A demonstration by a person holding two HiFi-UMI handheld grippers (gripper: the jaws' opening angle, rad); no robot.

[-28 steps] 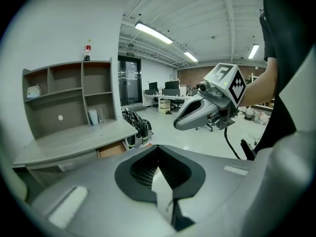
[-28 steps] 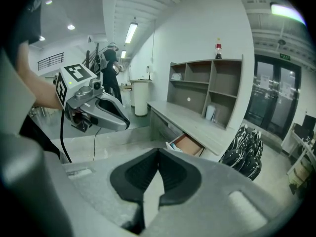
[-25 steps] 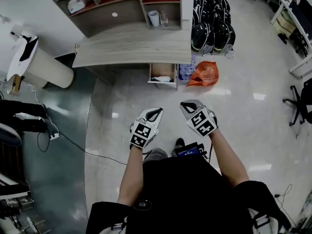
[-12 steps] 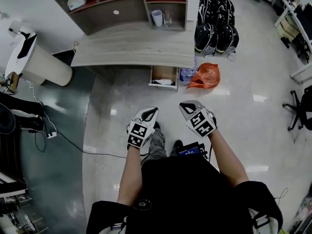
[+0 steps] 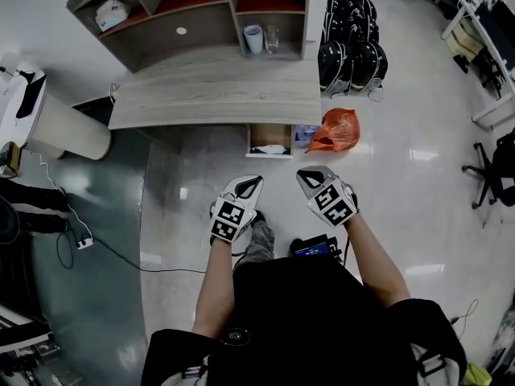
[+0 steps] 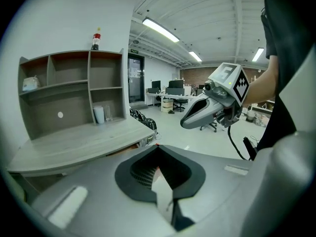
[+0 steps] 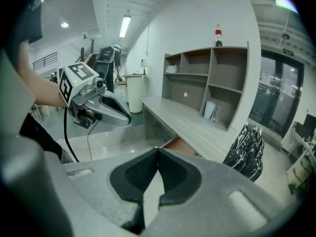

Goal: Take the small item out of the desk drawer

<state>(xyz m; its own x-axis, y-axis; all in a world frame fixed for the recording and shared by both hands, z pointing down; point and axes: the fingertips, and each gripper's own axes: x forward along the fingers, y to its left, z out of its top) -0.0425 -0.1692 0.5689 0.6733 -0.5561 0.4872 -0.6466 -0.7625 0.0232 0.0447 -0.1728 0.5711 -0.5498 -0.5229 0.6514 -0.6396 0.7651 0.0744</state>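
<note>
The desk drawer [image 5: 269, 139] stands open under the front edge of the wooden desk [image 5: 217, 87]. A small white item [image 5: 270, 149] lies inside it. Both grippers hang in the air over the floor, short of the drawer and side by side. My left gripper [image 5: 256, 180] is shut with nothing in it, and its tips meet in the left gripper view [image 6: 158, 147]. My right gripper [image 5: 304, 173] is shut and empty too [image 7: 158, 149]. In the right gripper view a brown corner of the drawer [image 7: 178, 145] shows just beyond the jaw tips.
An orange plastic bag [image 5: 336, 129] and a pack of bottles [image 5: 304, 135] lie on the floor right of the drawer. Black helmets [image 5: 350, 55] are piled beside the desk. A shelf unit [image 5: 185, 10] with a cup [image 5: 254, 37] stands on the desk. A cable [image 5: 121, 244] crosses the floor at left.
The person has walked toward the desk, so the open drawer now lies closer to both grippers. Both grippers stay shut and keep their spacing.
</note>
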